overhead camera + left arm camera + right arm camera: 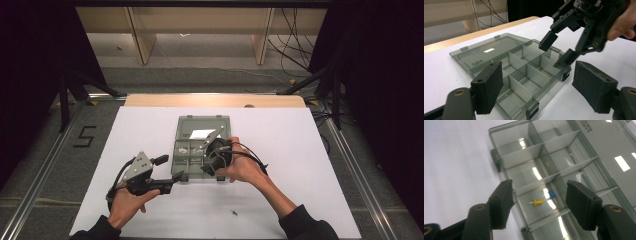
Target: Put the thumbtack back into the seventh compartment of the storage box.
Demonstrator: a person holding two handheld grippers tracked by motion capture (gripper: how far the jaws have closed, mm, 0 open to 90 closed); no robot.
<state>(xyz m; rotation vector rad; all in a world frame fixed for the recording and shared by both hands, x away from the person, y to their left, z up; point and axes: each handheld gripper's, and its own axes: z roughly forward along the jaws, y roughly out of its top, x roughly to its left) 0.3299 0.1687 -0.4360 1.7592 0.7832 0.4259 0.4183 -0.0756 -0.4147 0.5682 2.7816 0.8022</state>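
Note:
A clear grey compartment box [178,150] lies open in the middle of the white table, its lid [202,125] folded back flat. In the right gripper view a yellow push pin [536,202] and a blue push pin [552,194] lie together in one compartment near the box's edge [524,155]. My right gripper [539,205] hangs open just above them, with nothing between its jaws. It also shows over the box's near right part [210,161] and tilted down in the left gripper view [556,50]. My left gripper [170,168] is open and empty, resting by the box's front left corner [531,110].
A small dark pin [233,212] lies loose on the white table sheet [300,165] in front of the box, near the front edge. A bare wooden strip [215,100] runs along the table's far edge. Wide white surface lies left and right of the box.

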